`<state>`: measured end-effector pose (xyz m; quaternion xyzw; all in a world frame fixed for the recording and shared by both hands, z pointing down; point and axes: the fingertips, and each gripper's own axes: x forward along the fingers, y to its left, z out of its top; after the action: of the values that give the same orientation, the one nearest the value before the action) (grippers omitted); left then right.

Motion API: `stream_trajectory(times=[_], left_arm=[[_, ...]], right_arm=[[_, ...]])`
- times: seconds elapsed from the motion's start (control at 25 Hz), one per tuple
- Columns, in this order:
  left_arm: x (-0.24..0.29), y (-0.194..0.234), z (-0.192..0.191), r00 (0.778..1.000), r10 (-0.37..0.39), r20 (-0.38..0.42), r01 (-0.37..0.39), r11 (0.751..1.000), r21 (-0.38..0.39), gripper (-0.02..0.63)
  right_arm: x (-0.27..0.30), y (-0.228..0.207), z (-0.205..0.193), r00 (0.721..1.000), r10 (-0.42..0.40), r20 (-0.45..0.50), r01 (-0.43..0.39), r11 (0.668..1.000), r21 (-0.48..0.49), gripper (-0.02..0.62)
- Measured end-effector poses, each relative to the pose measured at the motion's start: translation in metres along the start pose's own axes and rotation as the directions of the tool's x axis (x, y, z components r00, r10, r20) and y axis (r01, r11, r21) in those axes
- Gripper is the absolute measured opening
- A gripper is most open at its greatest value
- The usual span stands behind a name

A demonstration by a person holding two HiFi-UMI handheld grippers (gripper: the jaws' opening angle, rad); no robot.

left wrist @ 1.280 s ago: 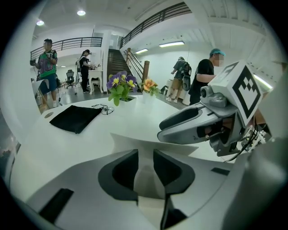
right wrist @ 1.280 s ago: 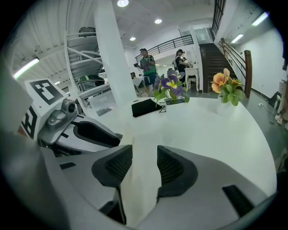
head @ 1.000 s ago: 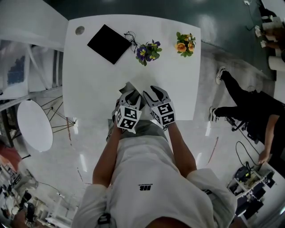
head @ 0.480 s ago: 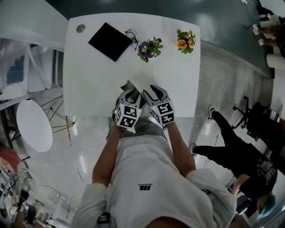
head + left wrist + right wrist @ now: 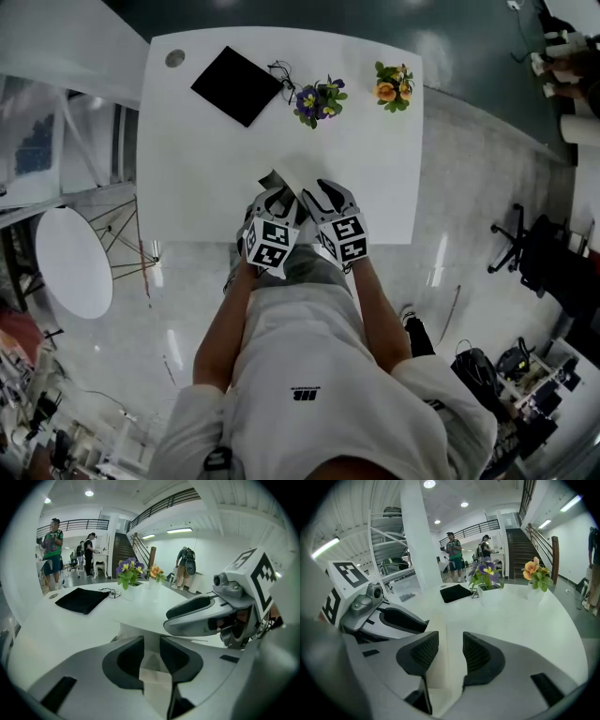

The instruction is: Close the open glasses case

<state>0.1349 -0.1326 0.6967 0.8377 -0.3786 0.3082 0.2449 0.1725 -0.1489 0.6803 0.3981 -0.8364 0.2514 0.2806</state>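
The white glasses case [image 5: 291,174] lies at the front edge of the white table [image 5: 187,187], held between my two grippers. My left gripper [image 5: 272,199] is shut on it: a pale flap of the case [image 5: 154,679] sits pinched between the dark pads. My right gripper [image 5: 319,195] stands right beside the left one and a cream panel of the case [image 5: 436,667] runs through its narrow jaw gap. In each gripper view the other gripper shows close alongside. The case's inside is hidden.
At the table's far side lie a black cloth pouch [image 5: 234,86], a pair of glasses [image 5: 278,70], a purple flower pot [image 5: 317,100] and an orange flower pot [image 5: 391,87]. A small round white table [image 5: 70,262] stands on the left. People stand in the background.
Both grippers have kept still on the case. A person in black at the right has walked out of the head view.
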Motion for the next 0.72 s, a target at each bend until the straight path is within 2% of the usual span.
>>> stream_trajectory(times=[0.2,0.36,0.72], left_arm=[[-0.004,0.001,-0.003,1.000,-0.001,-0.004,0.001,1.000,0.000,0.117],[-0.006,0.001,-0.006,1.000,-0.001,-0.007,0.001,1.000,0.002,0.117],[-0.010,0.004,-0.012,1.000,-0.005,-0.014,0.005,1.000,0.007,0.124]], right_arm=[[-0.003,0.005,-0.003,1.000,0.001,-0.023,-0.001,1.000,0.006,0.163],[-0.002,0.010,0.000,1.000,0.004,0.003,-0.004,1.000,0.014,0.163],[-0.002,0.014,-0.006,1.000,-0.001,-0.004,0.001,1.000,0.004,0.163]])
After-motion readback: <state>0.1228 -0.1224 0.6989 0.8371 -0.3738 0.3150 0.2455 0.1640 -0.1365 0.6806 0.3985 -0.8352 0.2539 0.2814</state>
